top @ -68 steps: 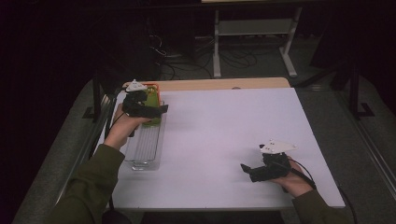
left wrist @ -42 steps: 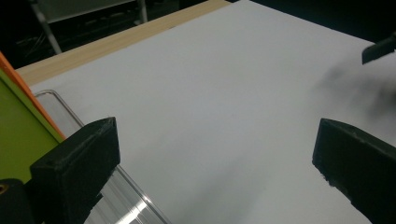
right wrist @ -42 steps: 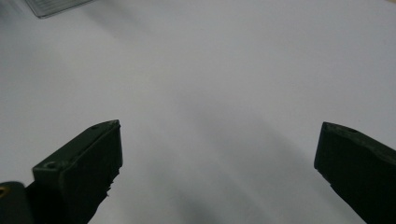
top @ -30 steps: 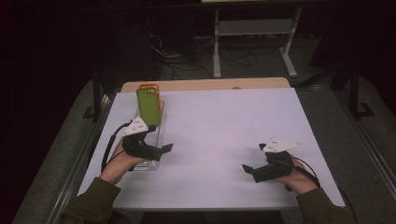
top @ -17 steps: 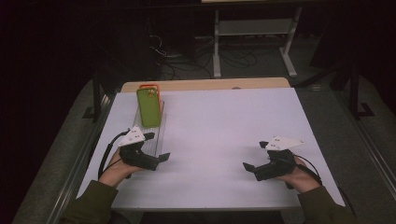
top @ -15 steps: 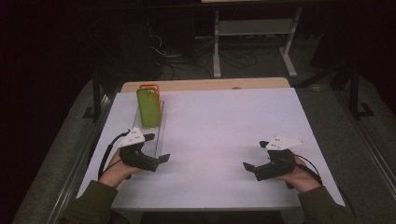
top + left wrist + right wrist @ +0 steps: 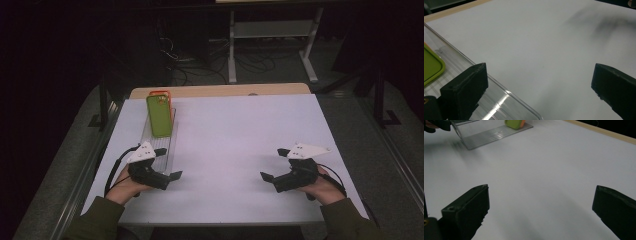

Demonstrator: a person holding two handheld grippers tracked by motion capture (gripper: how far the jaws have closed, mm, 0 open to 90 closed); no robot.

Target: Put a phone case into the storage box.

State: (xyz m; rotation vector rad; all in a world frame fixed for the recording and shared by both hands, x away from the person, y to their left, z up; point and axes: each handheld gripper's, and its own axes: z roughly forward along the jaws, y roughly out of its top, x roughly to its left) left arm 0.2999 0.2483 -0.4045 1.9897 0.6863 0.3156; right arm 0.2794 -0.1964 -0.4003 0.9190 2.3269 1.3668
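On the left part of the white table lies a long clear plastic rack with a ribbed base, running from the near side towards the far edge. At its far end a green phone case stands upright in the rack, and an orange phone case stands directly behind it, showing as a thin rim above and beside the green one; whether the two touch I cannot tell.

At the near end of the rack is the left gripper, held in the person's left hand. Its jaws stand wide apart with nothing between them. From the left gripper view, one jaw sits above the rack's near corner and the other over bare table to the side, with the green case's rounded corner at the frame edge. Whether the jaw touches the rack I cannot tell.

Well apart from the rack, across the table on the right side near the front edge, the right gripper rests in the right hand. Its jaws are also spread wide and grip nothing. In the right gripper view they frame bare white table, with the rack and the bottoms of both cases far off beyond them.
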